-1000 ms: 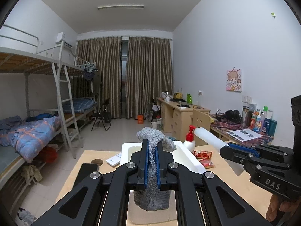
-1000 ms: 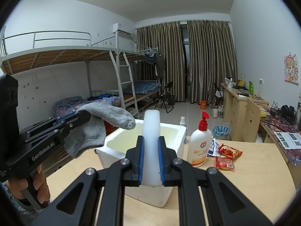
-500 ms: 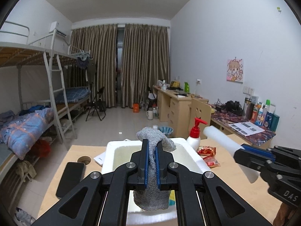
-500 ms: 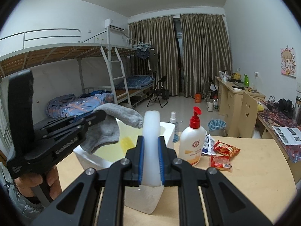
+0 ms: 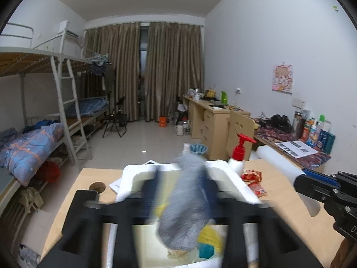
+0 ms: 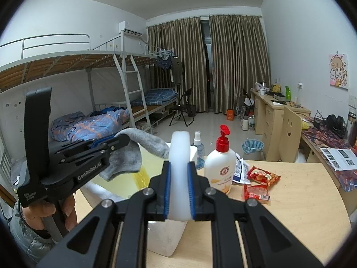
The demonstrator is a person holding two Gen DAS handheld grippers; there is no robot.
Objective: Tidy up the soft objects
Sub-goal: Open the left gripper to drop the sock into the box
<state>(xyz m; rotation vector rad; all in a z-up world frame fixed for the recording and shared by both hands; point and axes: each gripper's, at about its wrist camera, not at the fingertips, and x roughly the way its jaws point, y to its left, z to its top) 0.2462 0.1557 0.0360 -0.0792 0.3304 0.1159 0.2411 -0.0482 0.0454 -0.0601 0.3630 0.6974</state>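
In the right wrist view the left gripper (image 6: 120,141), at the left of the frame, pinches a grey sock (image 6: 142,144) that drapes over the white foam box (image 6: 165,241) near the picture's centre; in the left wrist view that sock (image 5: 187,203) is a blurred streak at lower centre above the box (image 5: 236,183), so the jaws cannot be read there. The right gripper (image 6: 179,189) is clenched on a white foam roll (image 6: 179,156) at centre frame, beside a lotion bottle (image 6: 221,167) on the wooden table (image 6: 301,212).
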